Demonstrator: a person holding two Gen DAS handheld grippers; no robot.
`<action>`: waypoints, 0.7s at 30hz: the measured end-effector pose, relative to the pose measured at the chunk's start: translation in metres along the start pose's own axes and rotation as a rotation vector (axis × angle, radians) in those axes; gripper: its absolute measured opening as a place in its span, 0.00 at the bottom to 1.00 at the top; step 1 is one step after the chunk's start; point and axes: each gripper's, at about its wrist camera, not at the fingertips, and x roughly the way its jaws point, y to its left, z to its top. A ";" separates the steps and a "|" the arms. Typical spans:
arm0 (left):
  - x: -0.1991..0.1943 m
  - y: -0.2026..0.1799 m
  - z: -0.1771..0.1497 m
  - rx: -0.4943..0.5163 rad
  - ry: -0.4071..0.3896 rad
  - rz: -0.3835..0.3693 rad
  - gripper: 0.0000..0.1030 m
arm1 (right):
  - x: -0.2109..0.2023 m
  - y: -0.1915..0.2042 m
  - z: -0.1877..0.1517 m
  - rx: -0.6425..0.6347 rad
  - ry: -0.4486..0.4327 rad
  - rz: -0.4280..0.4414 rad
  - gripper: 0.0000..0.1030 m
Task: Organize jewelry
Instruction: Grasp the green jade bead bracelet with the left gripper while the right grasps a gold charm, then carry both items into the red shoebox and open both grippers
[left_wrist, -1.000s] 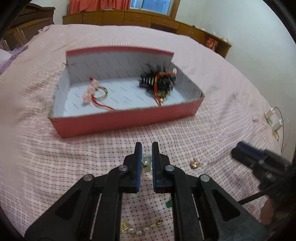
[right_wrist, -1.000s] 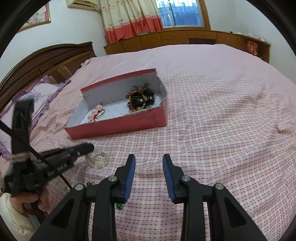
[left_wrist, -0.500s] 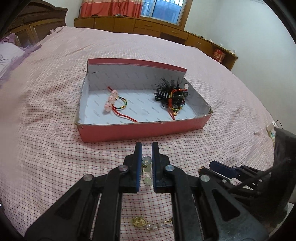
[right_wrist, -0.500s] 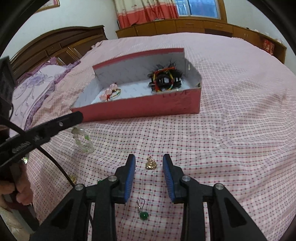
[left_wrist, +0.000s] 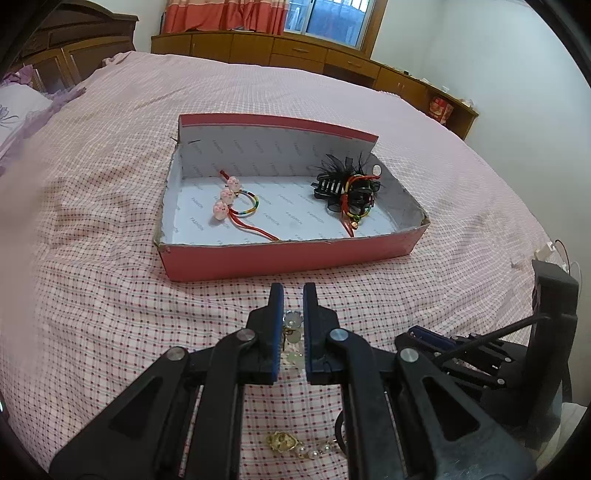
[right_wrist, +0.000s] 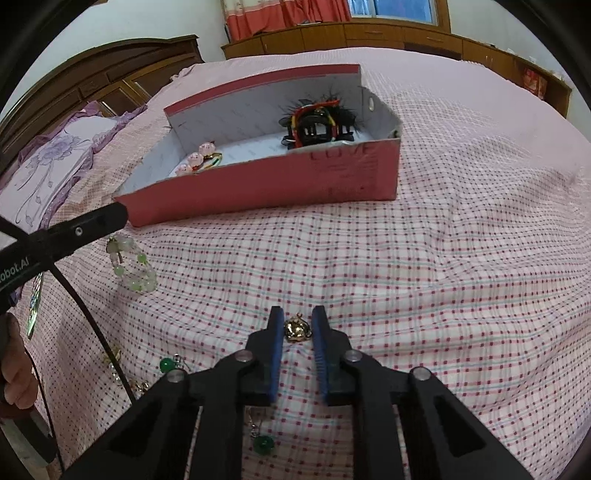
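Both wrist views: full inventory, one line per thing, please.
box: 1, red outside, white lining, mid-bed
pink-bead cord bracelet: 1, pink beads, red and rainbow cord, left in box
black hair clip: 1, black, red and yellow cord around it, right in box
green-bead bracelet: 1, pale green and clear, hanging from left gripper
gold charm: 1, gold, on bedspread between right gripper's fingers
green-bead earrings: 2, green, on bedspread near right gripper
gold and pearl piece: 1, on bedspread under left gripper
bedspread: 1, pink check
left gripper: shut on green-bead bracelet
right gripper: open
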 end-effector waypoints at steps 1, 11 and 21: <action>-0.001 -0.001 0.000 0.001 -0.001 0.000 0.01 | -0.001 0.000 0.000 0.003 -0.003 0.002 0.17; -0.016 -0.006 0.007 0.027 -0.045 0.012 0.01 | -0.035 -0.012 0.004 0.017 -0.085 0.015 0.16; -0.035 -0.013 0.028 0.066 -0.110 0.019 0.01 | -0.071 -0.010 0.023 -0.001 -0.187 0.032 0.16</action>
